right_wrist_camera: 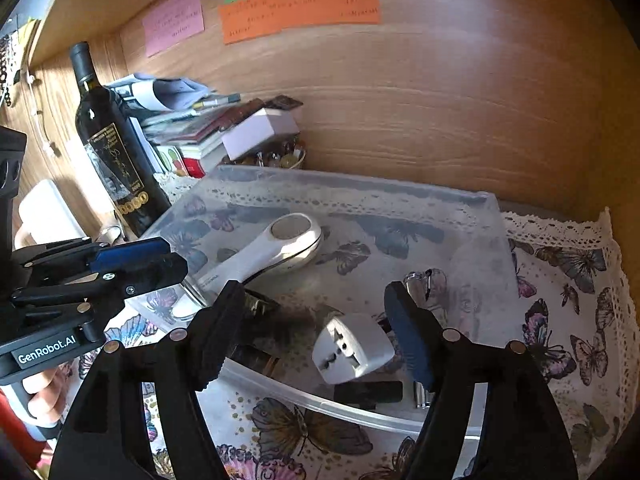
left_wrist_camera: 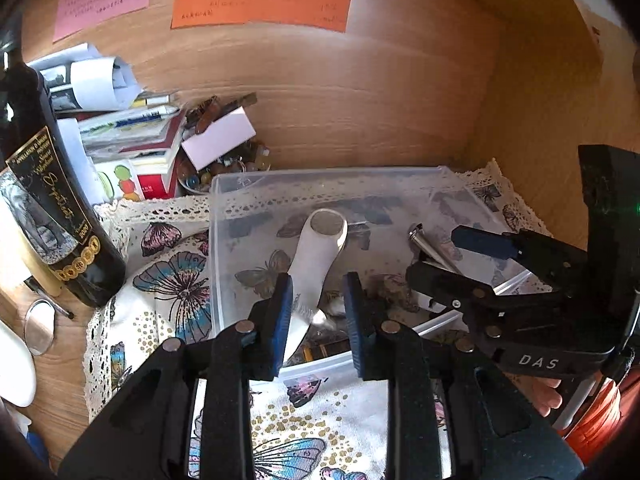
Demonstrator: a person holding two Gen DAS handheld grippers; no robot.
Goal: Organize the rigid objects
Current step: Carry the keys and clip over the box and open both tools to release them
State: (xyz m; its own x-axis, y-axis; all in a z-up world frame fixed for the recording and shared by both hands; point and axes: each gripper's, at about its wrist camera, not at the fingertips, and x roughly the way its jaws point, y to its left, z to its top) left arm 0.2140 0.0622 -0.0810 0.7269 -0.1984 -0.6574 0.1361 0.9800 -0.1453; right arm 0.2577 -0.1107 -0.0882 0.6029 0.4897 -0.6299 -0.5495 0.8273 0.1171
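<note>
A clear plastic bin [left_wrist_camera: 224, 248] [right_wrist_camera: 496, 240] sits on a butterfly-print cloth. In it lie a white handheld device with a round metal head [left_wrist_camera: 316, 252] [right_wrist_camera: 276, 252], a white plug adapter [right_wrist_camera: 352, 348], a metal cylinder [left_wrist_camera: 428, 246] and small dark items. My left gripper [left_wrist_camera: 318, 312] is open over the bin's front edge, with the device's handle between its fingers, apart from the pads. My right gripper [right_wrist_camera: 316, 332] is open and wide above the adapter, not touching it. Each gripper shows in the other's view, the right [left_wrist_camera: 472, 260] and the left [right_wrist_camera: 132, 264].
A dark wine bottle [left_wrist_camera: 60, 216] [right_wrist_camera: 112, 152] stands left of the bin. Stacked books and papers [left_wrist_camera: 128, 132] [right_wrist_camera: 188, 128] and a bowl of beads [left_wrist_camera: 224, 168] sit behind it. The wooden back wall [left_wrist_camera: 360, 100] carries coloured notes [left_wrist_camera: 260, 4].
</note>
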